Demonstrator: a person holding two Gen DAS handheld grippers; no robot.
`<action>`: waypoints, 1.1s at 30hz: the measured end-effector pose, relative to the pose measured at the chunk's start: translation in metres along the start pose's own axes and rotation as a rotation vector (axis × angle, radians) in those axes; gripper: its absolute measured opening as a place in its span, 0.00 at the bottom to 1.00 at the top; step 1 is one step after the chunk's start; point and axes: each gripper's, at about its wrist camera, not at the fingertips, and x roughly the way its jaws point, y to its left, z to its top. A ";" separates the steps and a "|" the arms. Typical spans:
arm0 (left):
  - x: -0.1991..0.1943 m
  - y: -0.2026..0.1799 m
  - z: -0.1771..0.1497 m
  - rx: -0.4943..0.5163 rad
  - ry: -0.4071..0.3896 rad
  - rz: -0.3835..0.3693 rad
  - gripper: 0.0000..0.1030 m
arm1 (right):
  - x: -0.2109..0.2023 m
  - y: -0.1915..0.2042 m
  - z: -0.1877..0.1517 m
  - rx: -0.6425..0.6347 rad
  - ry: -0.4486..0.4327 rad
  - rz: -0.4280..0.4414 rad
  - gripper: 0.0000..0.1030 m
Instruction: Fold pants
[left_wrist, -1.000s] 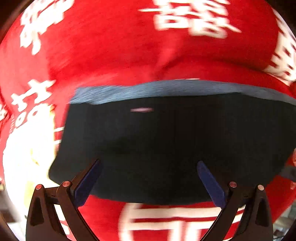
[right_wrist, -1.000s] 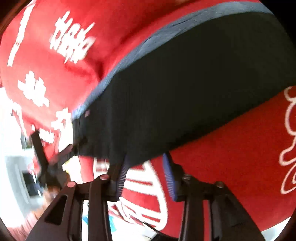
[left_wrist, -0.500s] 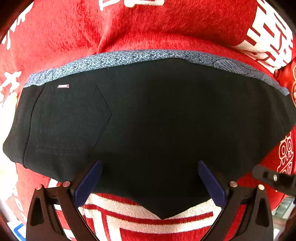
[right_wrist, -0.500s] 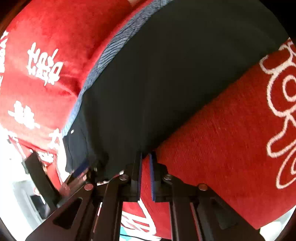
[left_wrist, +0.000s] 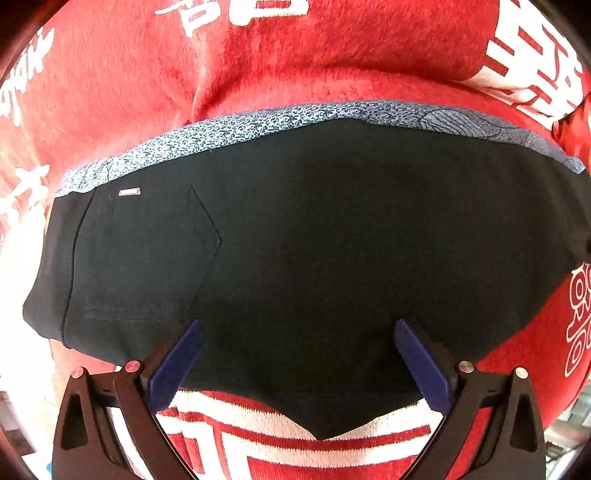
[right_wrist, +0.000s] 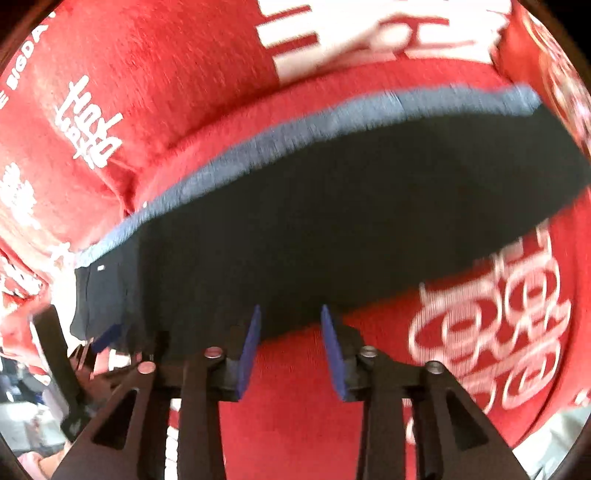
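1. We see the black pants (left_wrist: 325, 258) lying folded flat on a red blanket (left_wrist: 332, 55) printed with white characters.
2. A blue-grey patterned band (left_wrist: 258, 125) runs along the far edge of the pants; a back pocket (left_wrist: 147, 254) with a small pale tag (left_wrist: 129, 191) sits at the pants' left end.
3. The left claw (left_wrist: 297, 360) stands wide open over the near edge of the pants, its blue pads (left_wrist: 173, 365) spread to either side and gripping nothing.
4. The right claw (right_wrist: 290, 350) is open with a moderate gap at the near edge of the pants (right_wrist: 332, 229), the pads (right_wrist: 249, 350) holding no cloth; this view is motion-blurred.
5. In the right wrist view the left claw (right_wrist: 107, 338) shows at the pants' near left corner.
6. A pointed flap of the pants reaches toward us between the left claw's pads, over white stripes (left_wrist: 258, 424) in the blanket.
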 end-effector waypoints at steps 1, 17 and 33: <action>-0.001 0.000 0.002 -0.003 0.012 0.005 1.00 | 0.003 -0.001 0.009 -0.023 -0.010 -0.006 0.40; 0.045 -0.059 0.143 -0.172 0.001 0.079 1.00 | 0.040 -0.051 0.120 -0.176 -0.043 -0.054 0.32; 0.024 -0.168 0.128 0.009 0.066 0.048 1.00 | -0.017 -0.177 0.101 -0.016 -0.054 -0.251 0.35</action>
